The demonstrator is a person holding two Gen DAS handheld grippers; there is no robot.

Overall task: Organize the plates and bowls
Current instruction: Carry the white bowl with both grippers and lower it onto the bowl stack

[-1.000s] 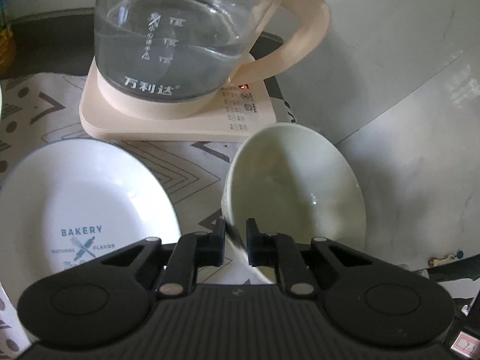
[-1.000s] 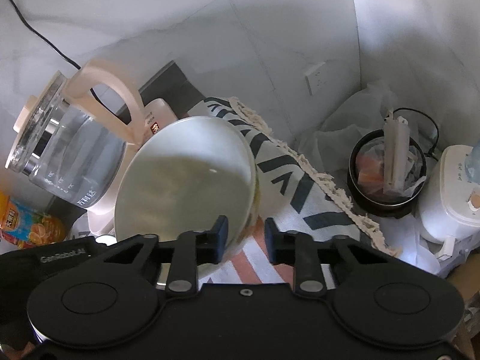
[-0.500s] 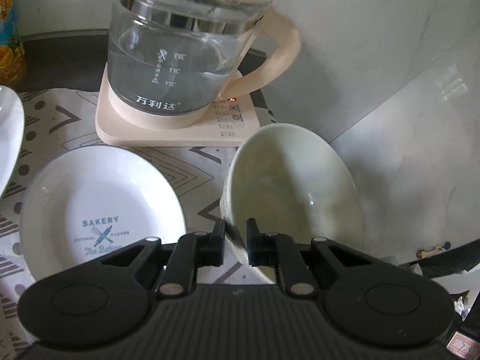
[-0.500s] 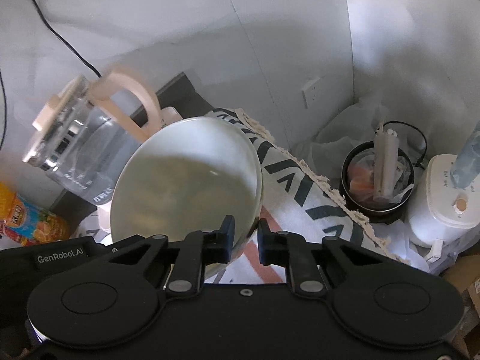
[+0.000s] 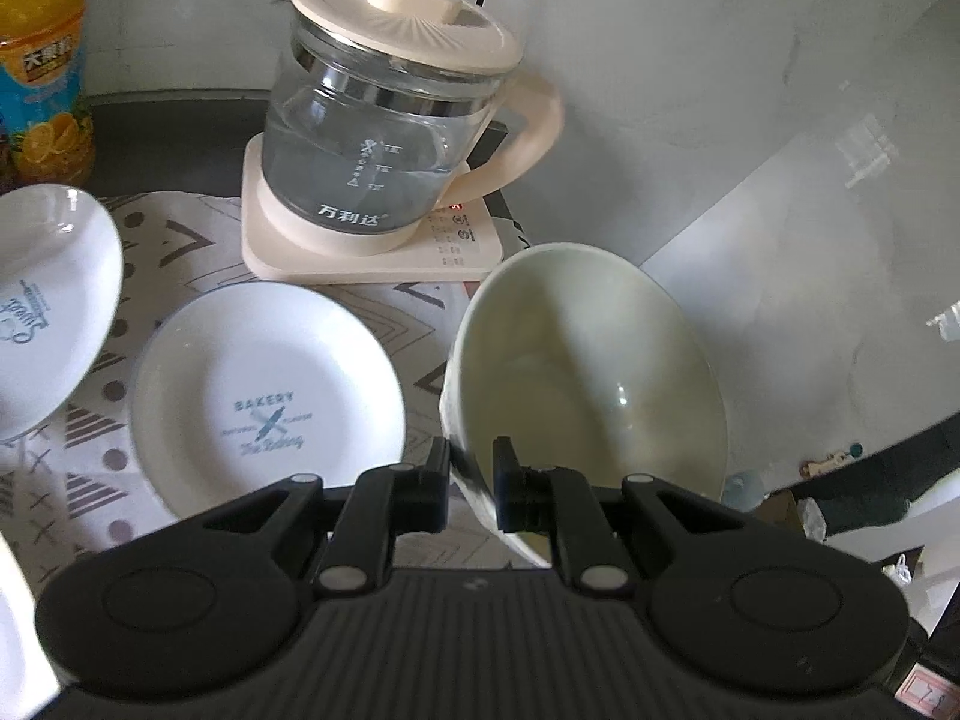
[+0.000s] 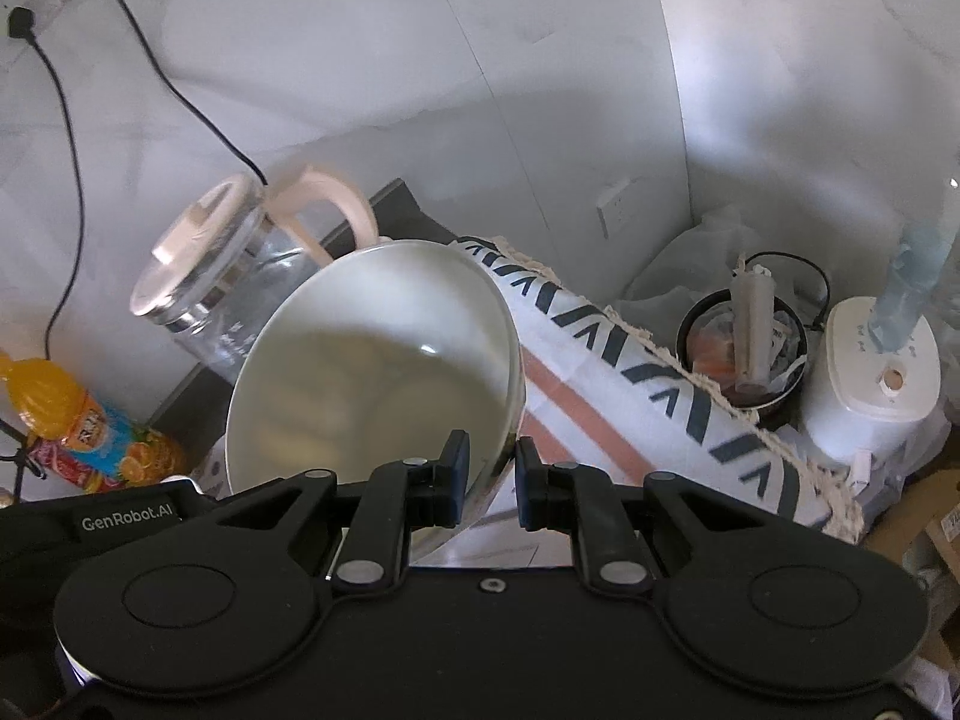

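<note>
A pale green bowl [image 5: 588, 360] hangs tilted above the table, held from two sides. My left gripper [image 5: 471, 462] is shut on its left rim. On the opposite rim of that bowl [image 6: 372, 372] my right gripper [image 6: 489, 456] is shut. The left gripper's black body [image 6: 126, 525] shows at the lower left of the right wrist view. A white plate printed "BAKERY" [image 5: 270, 396] lies on the patterned cloth left of the bowl. A second white plate [image 5: 48, 312] sits tilted further left.
A glass kettle [image 5: 384, 138] on a cream base stands behind the plates, close to the bowl. An orange drink bottle [image 5: 42, 72] is at the back left. Past the fringed cloth edge [image 6: 630, 390] stand a dark bin [image 6: 744, 348] and a white appliance [image 6: 870, 378] on the floor.
Both grippers have risen and drawn back with the bowl held between them. The kettle's lid, the bottle and the second plate have come into view.
</note>
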